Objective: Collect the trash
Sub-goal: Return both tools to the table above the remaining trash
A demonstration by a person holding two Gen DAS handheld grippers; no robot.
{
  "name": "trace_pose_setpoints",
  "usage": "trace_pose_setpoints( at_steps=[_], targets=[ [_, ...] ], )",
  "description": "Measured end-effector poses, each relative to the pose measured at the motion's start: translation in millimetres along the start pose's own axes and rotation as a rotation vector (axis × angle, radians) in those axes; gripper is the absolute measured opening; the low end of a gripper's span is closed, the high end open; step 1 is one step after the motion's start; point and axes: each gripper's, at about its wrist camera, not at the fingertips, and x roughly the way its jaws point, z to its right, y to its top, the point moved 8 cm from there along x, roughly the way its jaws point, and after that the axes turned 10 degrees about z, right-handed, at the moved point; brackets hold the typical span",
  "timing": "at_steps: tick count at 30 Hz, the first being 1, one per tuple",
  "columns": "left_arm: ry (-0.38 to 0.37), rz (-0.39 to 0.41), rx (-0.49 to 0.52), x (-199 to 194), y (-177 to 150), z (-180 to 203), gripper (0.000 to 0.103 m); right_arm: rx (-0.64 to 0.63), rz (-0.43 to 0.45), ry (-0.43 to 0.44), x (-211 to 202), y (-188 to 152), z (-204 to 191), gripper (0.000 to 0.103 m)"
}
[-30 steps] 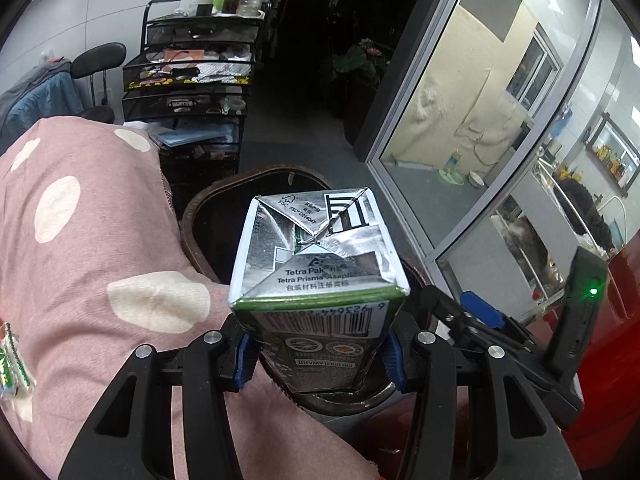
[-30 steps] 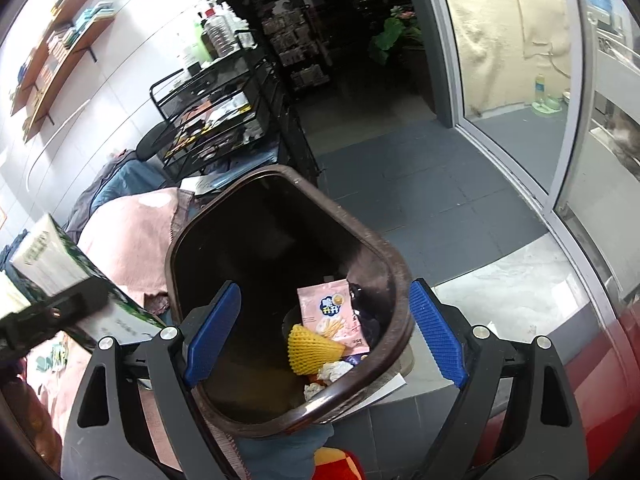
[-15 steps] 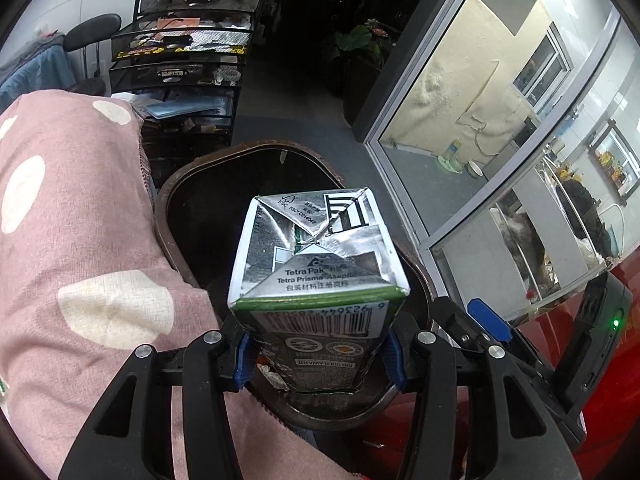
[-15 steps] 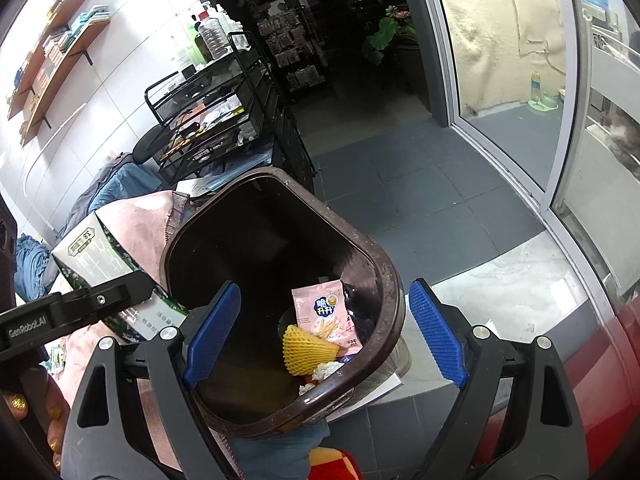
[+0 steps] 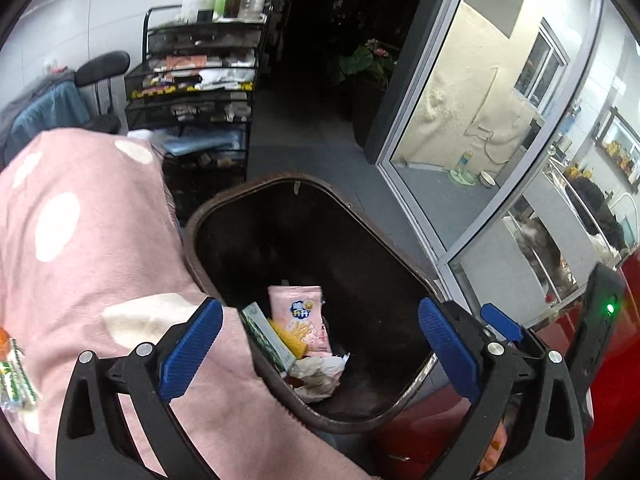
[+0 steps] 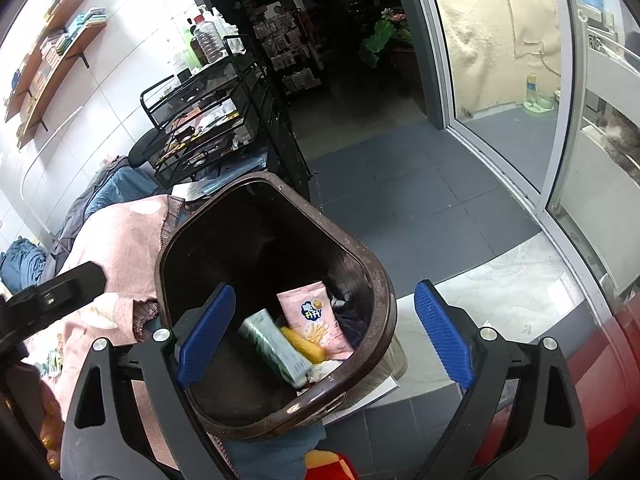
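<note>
Inside brown bin (image 5: 408, 276), green carton (image 6: 276, 346) – both grippers (image 5: 320, 340) (image 6: 320, 328) agape, left just opened, empty.

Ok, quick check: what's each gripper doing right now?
Left gripper: open, jaws just opened, nothing between them; carton lies in the bin.
Right gripper: open, empty.

Both grippers look the same. The left gripper (image 5: 320, 338) and the right gripper (image 6: 320, 334) have black plastic arms with round silver screws. Their fingers (image 5: 192, 348) wear bumpy blue pads. A green light (image 5: 609, 309) glows beside the left gripper.
</note>
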Motion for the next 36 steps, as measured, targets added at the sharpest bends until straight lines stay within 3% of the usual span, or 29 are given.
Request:
trace_pose_setpoints(
  at_steps=[12, 21, 36],
  targets=[
    [0.090, 0.116, 0.092, -54, -8, -16, 0.098, -0.050, 0.000, 0.074, -7, -7, -32, 0.091],
    [0.222, 0.209, 0.045, -102, -18, -65, 0.098, -0.132, -0.006, 0.179, -14, -14, -89, 0.094],
    [0.449, 0.189, -0.104, -170, -73, -178, 0.098, -0.298, -0.077, 0.417, -32, -50, -215, 0.094]
  ],
)
